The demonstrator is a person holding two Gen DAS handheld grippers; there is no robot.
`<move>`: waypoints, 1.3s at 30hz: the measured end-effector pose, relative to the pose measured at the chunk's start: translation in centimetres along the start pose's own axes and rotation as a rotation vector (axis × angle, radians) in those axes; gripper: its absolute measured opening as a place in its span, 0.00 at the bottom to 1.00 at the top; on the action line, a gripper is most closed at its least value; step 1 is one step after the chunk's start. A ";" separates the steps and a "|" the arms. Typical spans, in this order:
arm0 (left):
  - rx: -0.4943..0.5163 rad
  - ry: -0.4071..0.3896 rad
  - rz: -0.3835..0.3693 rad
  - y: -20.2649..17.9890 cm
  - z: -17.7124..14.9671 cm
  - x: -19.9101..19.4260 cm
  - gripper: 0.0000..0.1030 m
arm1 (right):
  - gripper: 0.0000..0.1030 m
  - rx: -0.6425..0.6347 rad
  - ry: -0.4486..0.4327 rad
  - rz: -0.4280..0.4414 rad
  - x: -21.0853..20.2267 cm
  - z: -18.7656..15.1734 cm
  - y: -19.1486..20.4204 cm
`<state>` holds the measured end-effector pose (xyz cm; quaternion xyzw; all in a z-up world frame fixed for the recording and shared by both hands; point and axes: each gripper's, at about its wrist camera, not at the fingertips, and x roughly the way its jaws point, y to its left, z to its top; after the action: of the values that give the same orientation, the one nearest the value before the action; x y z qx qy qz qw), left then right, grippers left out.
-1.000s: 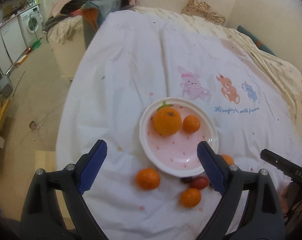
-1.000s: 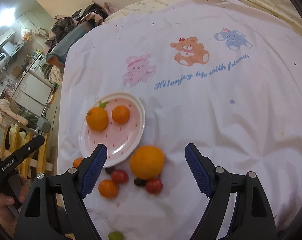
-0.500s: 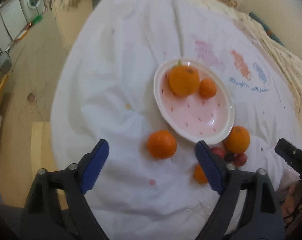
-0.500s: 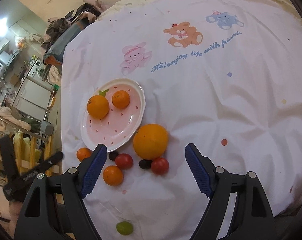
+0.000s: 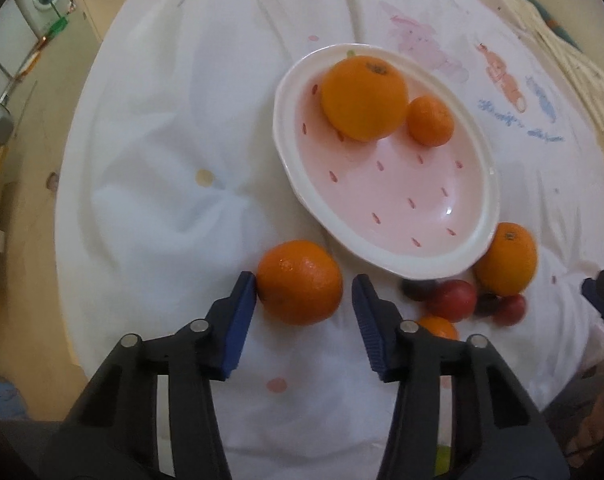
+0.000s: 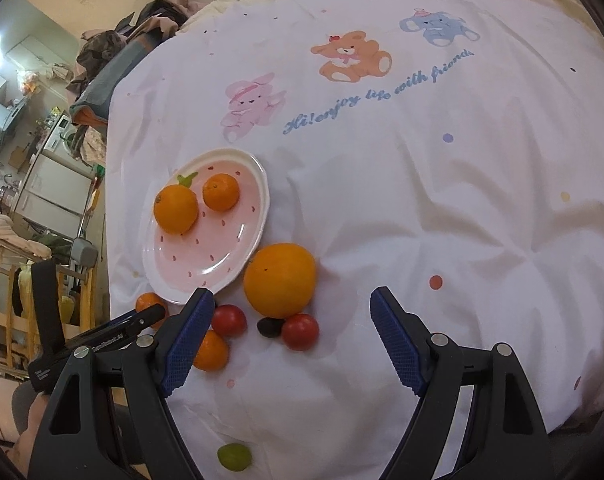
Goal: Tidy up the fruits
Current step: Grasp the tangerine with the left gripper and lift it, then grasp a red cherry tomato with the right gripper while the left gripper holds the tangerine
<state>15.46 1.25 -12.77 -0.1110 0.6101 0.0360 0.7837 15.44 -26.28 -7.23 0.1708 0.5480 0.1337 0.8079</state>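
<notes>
Orange mandarin (image 5: 300, 282) on white bedspread (image 5: 162, 184) near its front edge, just outside plate (image 5: 385, 262) rim | left gripper (image 5: 302, 312) spread, left pad touching, straddling for pickup | right gripper (image 6: 292, 344) spread, empty, above tomatoes (image 6: 300, 331) | plate holds two oranges.
</notes>
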 end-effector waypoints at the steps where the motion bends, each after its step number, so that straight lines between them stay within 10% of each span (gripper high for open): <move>1: -0.002 -0.002 0.010 0.0 0.0 0.1 0.38 | 0.80 0.001 0.001 -0.001 0.0 0.0 -0.1; 23: -0.011 -0.151 -0.041 2.4 -2.0 -7.7 0.35 | 0.80 -0.058 0.100 -0.062 3.1 -1.3 0.6; 39: -0.033 -0.143 -0.112 1.8 -1.3 -7.8 0.35 | 0.38 -0.195 0.201 -0.157 7.4 -2.7 1.7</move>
<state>11.90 3.29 -5.78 -0.1551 0.5449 0.0099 0.8240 15.60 -21.41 -13.66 0.0340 0.6221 0.1391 0.7697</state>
